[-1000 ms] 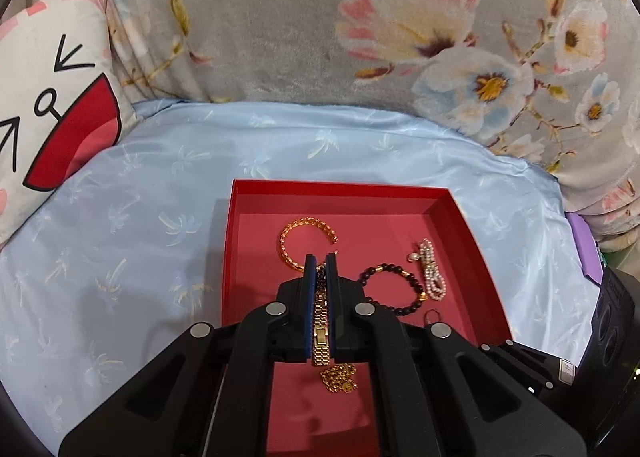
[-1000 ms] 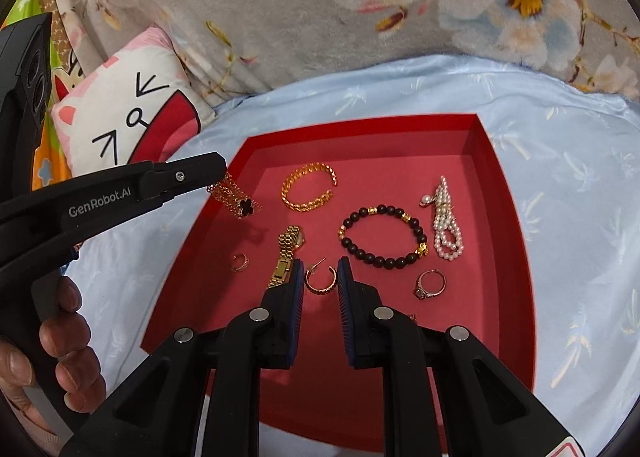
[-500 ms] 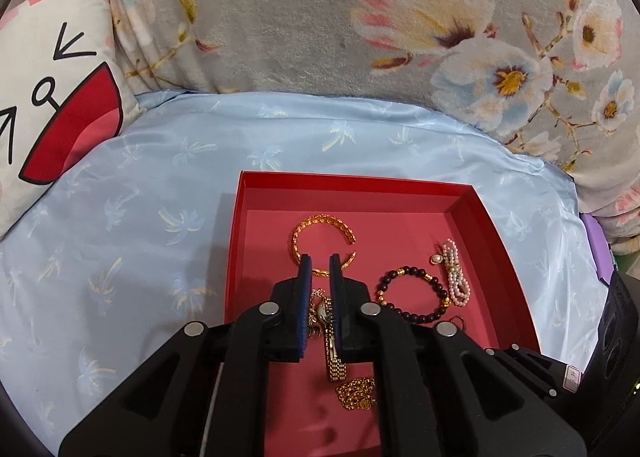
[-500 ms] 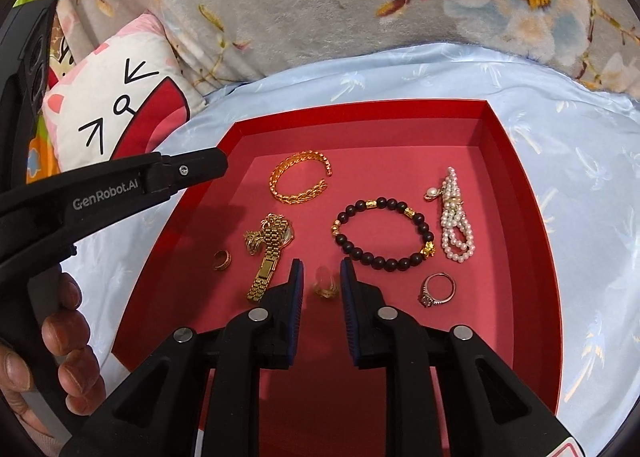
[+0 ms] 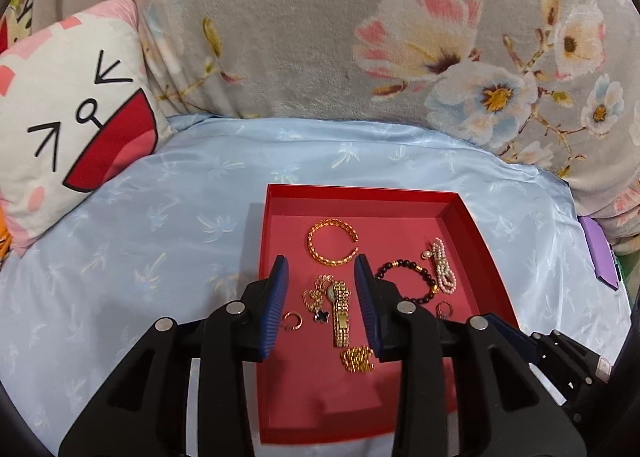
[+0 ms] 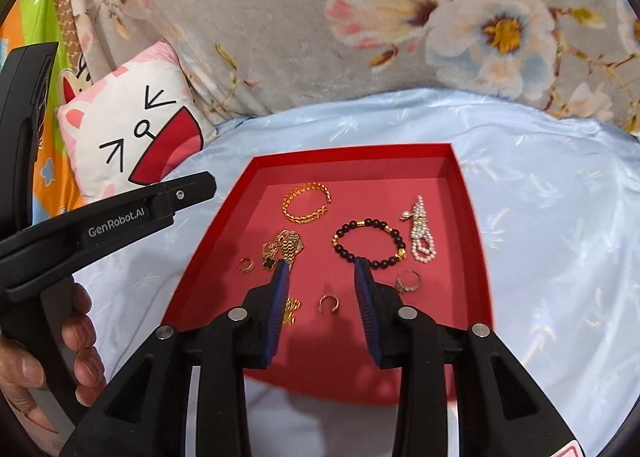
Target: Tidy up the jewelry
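the left gripper is now standing wide open above the red tray; half a second ago it was nearly closed, so it has released the gold watch, which is lying flat beside a clover necklace (slightly tangled). the right gripper is also opening, empty, over a small gold earring. placing seems done.
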